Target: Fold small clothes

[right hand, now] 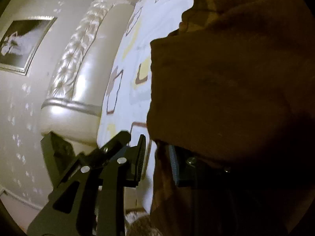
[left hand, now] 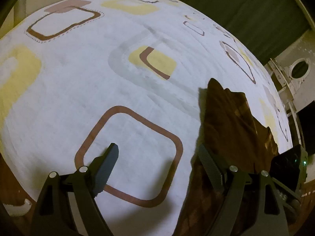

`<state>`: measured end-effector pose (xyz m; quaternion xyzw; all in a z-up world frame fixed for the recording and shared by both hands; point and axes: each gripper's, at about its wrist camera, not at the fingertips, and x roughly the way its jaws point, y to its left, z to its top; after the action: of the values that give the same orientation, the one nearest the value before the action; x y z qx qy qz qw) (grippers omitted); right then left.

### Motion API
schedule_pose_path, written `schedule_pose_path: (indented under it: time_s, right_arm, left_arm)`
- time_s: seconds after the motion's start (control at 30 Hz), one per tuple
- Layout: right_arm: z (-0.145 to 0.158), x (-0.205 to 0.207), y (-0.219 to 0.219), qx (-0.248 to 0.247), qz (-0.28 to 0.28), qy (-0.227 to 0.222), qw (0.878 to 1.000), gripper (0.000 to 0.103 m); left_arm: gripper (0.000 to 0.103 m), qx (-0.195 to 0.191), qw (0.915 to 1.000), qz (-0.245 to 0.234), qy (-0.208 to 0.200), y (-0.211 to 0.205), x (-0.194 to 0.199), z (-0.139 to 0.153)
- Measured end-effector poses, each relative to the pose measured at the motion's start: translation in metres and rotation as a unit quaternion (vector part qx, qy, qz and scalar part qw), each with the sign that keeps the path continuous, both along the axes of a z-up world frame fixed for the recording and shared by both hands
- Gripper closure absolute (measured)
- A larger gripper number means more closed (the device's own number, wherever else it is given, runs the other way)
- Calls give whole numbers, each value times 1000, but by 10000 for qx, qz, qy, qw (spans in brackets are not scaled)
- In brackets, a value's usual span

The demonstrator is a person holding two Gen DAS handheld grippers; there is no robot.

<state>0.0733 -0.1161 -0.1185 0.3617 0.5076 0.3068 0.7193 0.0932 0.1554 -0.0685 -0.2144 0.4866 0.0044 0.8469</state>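
A dark brown garment [left hand: 232,129] lies bunched on the white patterned bedsheet [left hand: 98,74] at the right of the left wrist view. My left gripper [left hand: 157,157] is open just above the sheet, its right finger [left hand: 210,169] against the garment's left edge. In the right wrist view the same brown garment [right hand: 226,82] fills the right half, hanging close to the camera and draped over the right finger [right hand: 174,163]. My right gripper [right hand: 157,153] stands partly open with a fold of the cloth in the gap; I cannot tell if it grips.
A cream padded headboard [right hand: 78,63] and a patterned wall with a framed picture [right hand: 21,43] stand beside the bed. A green curtain [left hand: 246,9] hangs beyond the bed's far edge. My right gripper's body [left hand: 291,169] shows at the garment's right.
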Motion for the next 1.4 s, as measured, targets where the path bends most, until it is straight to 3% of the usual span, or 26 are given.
schedule_pose_path:
  time_s: [0.07,0.1,0.13,0.27,0.4,0.5,0.63,0.77,0.97,1.07,1.23,1.3,1.33,1.4]
  right_arm:
    - [1,-2,6,-96,-138,-105,9998,85]
    - [-1,-1,11,-189,-134,-121,9997,96]
    - [-4,1,16,-248,-97,-80,9996,100]
    - [-8,1,29,-456,-34,-127,9989,100]
    - [-4,-1,30,-103,438,18,9990,96]
    - [16,-10,13,-67,618,-218,9978,91]
    - [60,-5,-52,-220,434,-831,9954,73]
    - [94,22,-160,-1013,-334,-1425,9840,55]
    - [73,59,-308,-1607,-1469,-869,9721,50]
    - [47,70,-334,-1929,-1472,-483,9689,50]
    - [26,78,-335,-1653,-1307,-440,9766,49]
    - [28,80,-331,-1583,-1320,-485,9773,49]
    - [30,81,-330,-1617,-1324,-519,9765,49]
    - [34,85,-328,-1804,-1321,-641,9726,49]
  left_arm:
    - [21,8,10000,-1,-41,1,0,2]
    - [21,19,10000,-5,-70,1,0,4]
    - [21,32,10000,-10,-81,0,0,5]
    - [21,185,9997,44,-152,-2,0,7]
    - [21,137,9998,-51,-96,-9,7,7]
    - [21,97,9995,-267,-168,-18,18,11]
    - [21,-19,9970,-729,-243,-31,48,11]
    - [21,-384,9930,-1073,-297,-32,91,8]
    - [21,-527,9871,-1498,-193,-35,141,-9]
    - [21,-549,9852,-1621,-113,-42,153,-19]
    - [21,-264,9836,-1776,-178,-57,162,-21]
    - [50,163,9825,-1851,-114,-66,163,-20]
    - [55,366,9814,-1882,-84,-69,163,-19]
    - [78,688,9756,-2085,-73,-78,161,-17]
